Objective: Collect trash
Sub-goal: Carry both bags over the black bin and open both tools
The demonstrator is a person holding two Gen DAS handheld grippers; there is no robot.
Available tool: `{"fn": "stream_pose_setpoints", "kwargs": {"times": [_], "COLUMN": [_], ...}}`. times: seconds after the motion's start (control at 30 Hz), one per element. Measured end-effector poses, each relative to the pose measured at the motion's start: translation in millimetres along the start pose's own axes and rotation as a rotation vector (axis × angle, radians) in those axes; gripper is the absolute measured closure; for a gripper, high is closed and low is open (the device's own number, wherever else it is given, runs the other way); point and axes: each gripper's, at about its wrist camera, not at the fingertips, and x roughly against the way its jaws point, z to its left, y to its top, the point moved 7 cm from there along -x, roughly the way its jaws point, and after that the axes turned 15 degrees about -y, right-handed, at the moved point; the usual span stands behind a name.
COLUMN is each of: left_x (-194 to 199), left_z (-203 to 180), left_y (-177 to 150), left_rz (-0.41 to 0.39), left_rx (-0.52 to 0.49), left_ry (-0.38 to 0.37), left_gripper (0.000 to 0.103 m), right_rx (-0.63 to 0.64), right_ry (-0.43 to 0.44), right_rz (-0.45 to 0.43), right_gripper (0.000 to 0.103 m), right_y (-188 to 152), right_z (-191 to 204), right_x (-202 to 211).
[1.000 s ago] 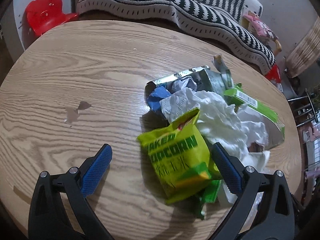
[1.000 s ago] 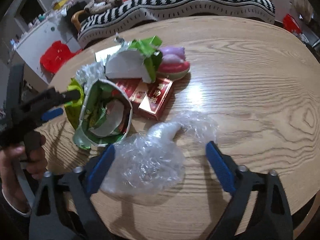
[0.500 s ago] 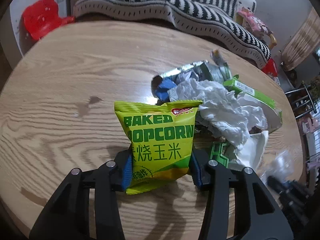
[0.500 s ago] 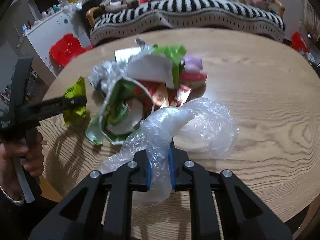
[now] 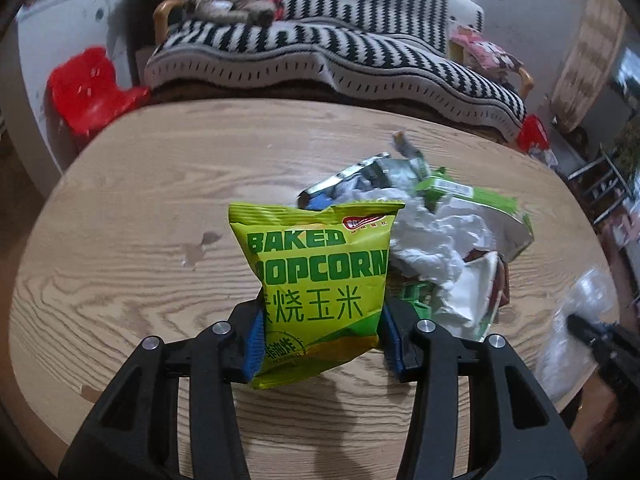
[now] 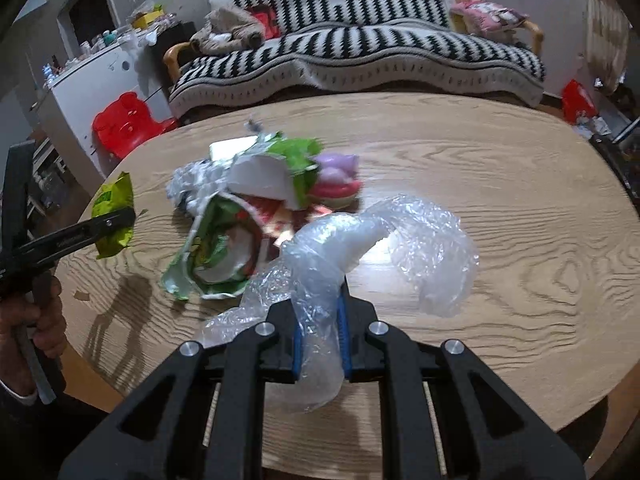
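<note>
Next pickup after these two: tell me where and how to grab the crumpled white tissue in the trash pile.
Pinch the crumpled white tissue at its raised, puffy top fold, coming from above. It lies loosely on the wrappers on the table, so its sides are crowded, while its upstanding creases probably give the pads soft material to close on.

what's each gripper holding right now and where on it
The left gripper pinches the popcorn bag by its lower sides. The right gripper is shut on the bunched neck of the clear plastic bag.

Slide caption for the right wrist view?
Right gripper clamps a clear plastic bag above the wooden table.
</note>
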Motion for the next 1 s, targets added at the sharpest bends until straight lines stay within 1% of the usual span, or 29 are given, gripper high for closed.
{"fn": "stream_pose_setpoints", "kwargs": {"times": [0.13, 0.23, 0.27, 0.33, 0.37, 0.43, 0.47, 0.53, 0.57, 0.6, 0.67, 0.73, 0.77, 0.8, 0.83, 0.9, 1.0], "left_x": [-5.3, -13.6, -18.8, -26.9, -32.8, -40.8, -46.3, -53.5, -58.3, -61.4, -71.2, -82.4, -88.3, -92.9, -98.3, -107.0, -126.2], "left_z": [-41.7, -92.8, -119.5, -159.1, -190.3, -229.0, -256.5, -299.5, -330.1, -347.0, -394.2, -430.5, -452.0, -464.1, -484.3, -505.9, -540.0], "left_y": [0.2, -5.3, -8.0, -14.5, -22.3, -34.3, -43.5, -59.2, -71.8, -80.5, -106.1, -130.9, -146.7, -157.3, -175.3, -200.2, -246.9], "left_rz": [-0.008, -0.006, -0.001, 0.006, 0.016, 0.037, 0.055, 0.078, 0.090, 0.100, 0.137, 0.173, 0.201, 0.220, 0.245, 0.285, 0.392], "left_rx": [-0.041, -0.118, -0.161, -0.232, -0.286, -0.337, -0.367, -0.418, -0.459, -0.481, -0.538, -0.573, -0.592, -0.604, -0.629, -0.666, -0.704], "left_ry": [-0.064, -0.119, -0.147, -0.189, -0.224, -0.277, -0.320, -0.387, -0.426, -0.449, -0.518, -0.563, -0.596, -0.617, -0.645, -0.679, -0.726], "left_gripper": [0.057, 0.057, 0.057, 0.057, 0.057, 0.057, 0.057, 0.057, 0.057, 0.057, 0.057, 0.057, 0.057, 0.057, 0.057, 0.057, 0.057], "right_rx": [-0.044, -0.113, -0.147, -0.200, -0.240, -0.300, -0.350, -0.407, -0.445, -0.473, -0.536, -0.580, -0.602, -0.622, -0.634, -0.682, -0.726], "right_ry": [-0.067, -0.140, -0.172, -0.221, -0.255, -0.304, -0.335, -0.380, -0.417, -0.445, -0.500, -0.541, -0.565, -0.583, -0.586, -0.586, -0.543], "right_rz": [-0.036, -0.064, -0.075, -0.086, -0.090, -0.086, -0.081, -0.071, -0.062, -0.054, -0.022, 0.017, 0.047, 0.083, 0.107, 0.180, 0.287], "right_gripper": [0.089, 0.089, 0.089, 0.089, 0.089, 0.089, 0.089, 0.089, 0.089, 0.089, 0.089, 0.089, 0.089, 0.089, 0.089, 0.089, 0.089], "right_y": [-1.9, -5.9, -8.8, -16.9, -24.7, -39.9, -53.5, -72.5, -86.9, -99.8, -132.5, -162.3, -181.1, -201.6, -212.4, -248.4, -285.7], "right_z": [-46.0, -98.8, -122.7, -161.2, -187.9, -227.7, -257.1, -292.4, -317.2, -335.6, -374.3, -406.7, -424.8, -442.1, -451.0, -481.4, -506.7], "right_x": [13.8, 25.8, 30.7, 38.0, 43.6, 50.9, 56.9, 63.5, 68.6, 72.6, 78.6, 79.3, 77.5, 74.4, 71.4, 62.6, 42.6]}}
